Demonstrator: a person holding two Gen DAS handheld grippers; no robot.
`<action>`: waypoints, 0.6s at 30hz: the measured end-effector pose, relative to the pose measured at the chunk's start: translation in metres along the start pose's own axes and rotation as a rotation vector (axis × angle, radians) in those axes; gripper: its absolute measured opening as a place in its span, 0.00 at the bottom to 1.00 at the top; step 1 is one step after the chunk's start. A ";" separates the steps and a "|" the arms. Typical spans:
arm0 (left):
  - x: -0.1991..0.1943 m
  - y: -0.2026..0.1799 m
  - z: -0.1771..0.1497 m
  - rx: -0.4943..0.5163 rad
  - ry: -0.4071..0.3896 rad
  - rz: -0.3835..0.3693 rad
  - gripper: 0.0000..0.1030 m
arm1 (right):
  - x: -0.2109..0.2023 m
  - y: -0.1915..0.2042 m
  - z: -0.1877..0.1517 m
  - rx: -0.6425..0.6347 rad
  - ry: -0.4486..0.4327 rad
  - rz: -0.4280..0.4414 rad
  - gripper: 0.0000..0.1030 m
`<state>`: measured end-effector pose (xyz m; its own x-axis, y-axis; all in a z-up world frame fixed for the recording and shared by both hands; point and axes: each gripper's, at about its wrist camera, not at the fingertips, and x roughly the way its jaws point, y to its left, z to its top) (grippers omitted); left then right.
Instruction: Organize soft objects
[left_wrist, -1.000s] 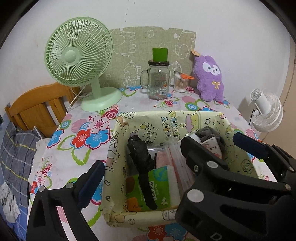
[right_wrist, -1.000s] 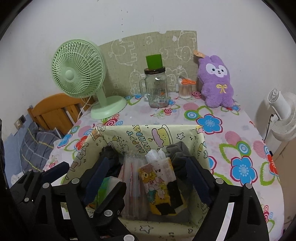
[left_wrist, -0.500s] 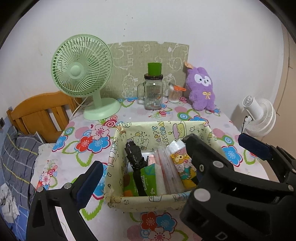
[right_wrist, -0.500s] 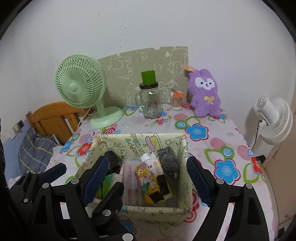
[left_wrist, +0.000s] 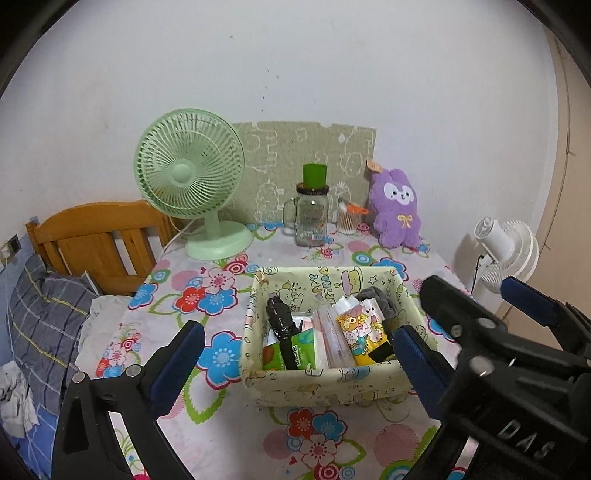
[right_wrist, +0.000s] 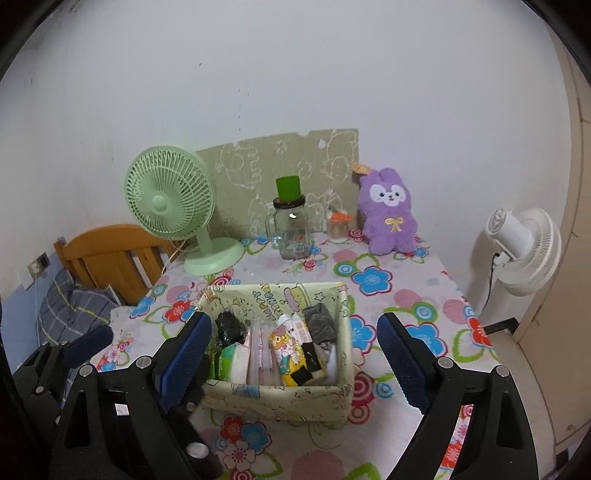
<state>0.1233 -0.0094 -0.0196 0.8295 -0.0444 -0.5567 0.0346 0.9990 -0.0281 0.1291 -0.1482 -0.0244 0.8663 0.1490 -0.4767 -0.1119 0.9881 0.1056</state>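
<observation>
Both wrist cams look down-fwd, fairly near; share fabric box, table; edges distorted.

Both fisheye views evenly lit by soft indoor light, slightly dim; wall greyish. Shadows faint. Small glare spot seen on glass jar. Black vignette at corners, strongest at 10 and 2 o'clock. Straight lines bowed at rim. Focus sharp, no motion blur.

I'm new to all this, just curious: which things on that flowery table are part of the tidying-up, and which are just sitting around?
Part of the job:
fabric basket
green tissue pack
cartoon pouch
grey cloth

Just lying about:
green fan
glass jar
purple plush rabbit
white fan
</observation>
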 end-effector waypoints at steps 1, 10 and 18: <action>-0.005 0.001 0.000 0.001 -0.007 0.000 1.00 | -0.006 -0.001 0.000 0.001 -0.008 -0.007 0.90; -0.047 0.006 -0.006 -0.004 -0.081 0.025 1.00 | -0.052 -0.007 -0.004 0.005 -0.070 -0.046 0.90; -0.078 0.008 -0.015 -0.006 -0.131 0.019 1.00 | -0.088 -0.009 -0.012 0.004 -0.113 -0.078 0.91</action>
<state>0.0502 0.0023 0.0116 0.8959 -0.0238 -0.4437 0.0151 0.9996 -0.0232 0.0485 -0.1693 0.0064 0.9217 0.0665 -0.3822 -0.0406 0.9963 0.0753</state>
